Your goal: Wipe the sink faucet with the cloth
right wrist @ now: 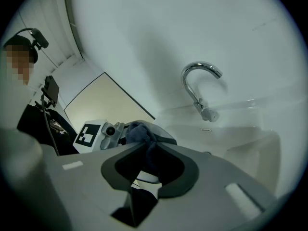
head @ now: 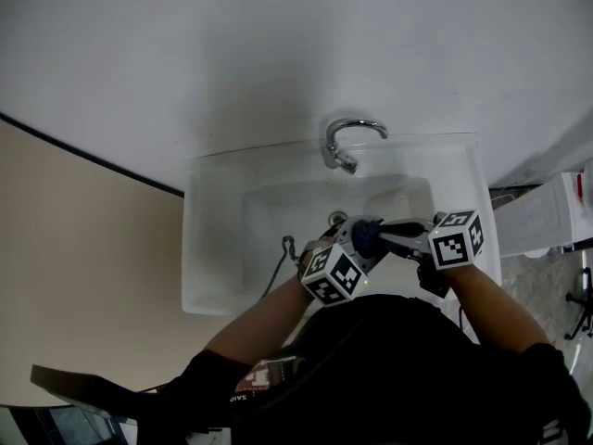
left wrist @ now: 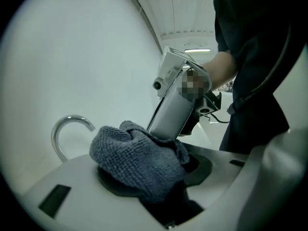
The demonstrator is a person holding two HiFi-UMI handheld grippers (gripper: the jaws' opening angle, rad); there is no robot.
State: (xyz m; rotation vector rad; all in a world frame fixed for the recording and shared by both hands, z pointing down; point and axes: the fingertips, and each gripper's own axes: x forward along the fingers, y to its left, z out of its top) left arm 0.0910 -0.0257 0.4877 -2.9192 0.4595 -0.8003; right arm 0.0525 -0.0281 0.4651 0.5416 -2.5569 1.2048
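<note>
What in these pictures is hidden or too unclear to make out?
- Faucet lower end: left gripper view, behind the left gripper.
- Cloth shape: head view, small, dark, bunched.
- White object beside sink: head view, cut off at the right edge.

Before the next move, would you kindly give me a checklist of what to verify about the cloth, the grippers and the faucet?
1. Right gripper grips the cloth: ok, its jaws are closed on a fold.
2. Left gripper is not clamping: ok, its jaws stand apart.
3. Cloth clear of the left gripper: not ok, most of it lies bunched between those jaws.
4. Way to the faucet free: ok, nothing stands between it and the grippers.
5. Water off: ok, no stream shows at the spout.
6. Enough cloth hanging free of the right gripper to wipe with: cannot tell.
</note>
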